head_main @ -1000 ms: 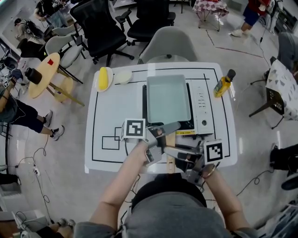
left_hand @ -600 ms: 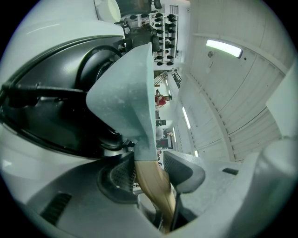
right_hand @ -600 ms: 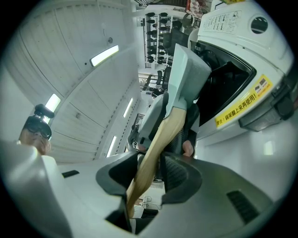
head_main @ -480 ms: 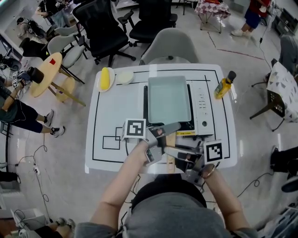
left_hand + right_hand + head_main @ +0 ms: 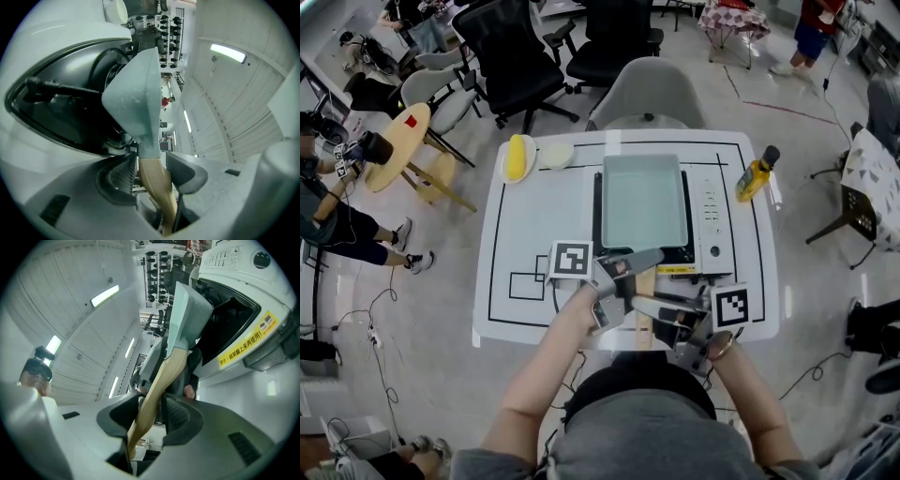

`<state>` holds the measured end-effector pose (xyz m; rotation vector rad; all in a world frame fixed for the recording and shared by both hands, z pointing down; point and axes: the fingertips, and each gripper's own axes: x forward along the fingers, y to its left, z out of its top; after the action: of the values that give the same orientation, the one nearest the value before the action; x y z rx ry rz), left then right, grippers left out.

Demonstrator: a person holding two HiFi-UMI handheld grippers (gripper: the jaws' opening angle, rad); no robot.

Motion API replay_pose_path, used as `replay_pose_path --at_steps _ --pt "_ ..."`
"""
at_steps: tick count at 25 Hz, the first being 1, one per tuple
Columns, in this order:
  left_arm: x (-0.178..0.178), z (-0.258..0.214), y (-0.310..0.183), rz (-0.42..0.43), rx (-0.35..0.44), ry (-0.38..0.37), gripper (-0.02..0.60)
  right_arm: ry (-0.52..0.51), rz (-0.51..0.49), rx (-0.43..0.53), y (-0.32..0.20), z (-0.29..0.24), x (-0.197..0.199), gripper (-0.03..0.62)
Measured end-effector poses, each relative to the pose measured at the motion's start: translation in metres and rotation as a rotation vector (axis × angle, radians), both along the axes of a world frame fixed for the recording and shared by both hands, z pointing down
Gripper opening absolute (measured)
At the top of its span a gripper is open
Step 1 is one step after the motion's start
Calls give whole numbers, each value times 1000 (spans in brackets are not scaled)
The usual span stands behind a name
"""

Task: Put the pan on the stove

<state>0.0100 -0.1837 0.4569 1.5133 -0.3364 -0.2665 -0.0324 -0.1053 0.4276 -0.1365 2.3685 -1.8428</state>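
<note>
A pale green rectangular pan [image 5: 642, 202] sits on the white tabletop stove [image 5: 710, 216], its wooden handle [image 5: 644, 291] pointing toward me. My left gripper [image 5: 639, 272] comes at the handle from the left. Its jaws are opening around the handle [image 5: 157, 183], with a gap showing at one pad. My right gripper [image 5: 647, 309] reaches in from the right, nearer me, and is shut on the same handle [image 5: 157, 390]. In the left gripper view the pan [image 5: 136, 98] rises over the black burner well [image 5: 70, 117]. The right gripper view shows the pan [image 5: 187, 315] beside the stove's control panel [image 5: 234, 301].
A yellow bottle [image 5: 753, 175] stands on the table's right edge by the stove. A plate with a yellow item [image 5: 517, 157] and a small white dish [image 5: 555, 155] lie at the far left corner. Black outlined squares [image 5: 525, 284] mark the table's near left. A grey chair [image 5: 652, 89] stands behind.
The head view has drifted slightly, so the table sits a little lower and to the right in frame. Pan and both grippers keep their places at the handle.
</note>
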Motion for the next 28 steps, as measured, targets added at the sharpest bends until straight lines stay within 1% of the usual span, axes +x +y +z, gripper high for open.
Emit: replay_pose_path --at_steps 6,13,22,28 --pt "0 1 0 1 5 2 186 -8 7 11 0 -1 0 160" --pt "-2 0 2 -1 0 17 225 -13 23 -3 -1 0 2 160" --pt "-3 -3 5 9 0 43 226 -22 29 -4 -3 0 3 160" --pt "-3 -4 6 13 4 47 227 6 44 -2 0 3 14 167"
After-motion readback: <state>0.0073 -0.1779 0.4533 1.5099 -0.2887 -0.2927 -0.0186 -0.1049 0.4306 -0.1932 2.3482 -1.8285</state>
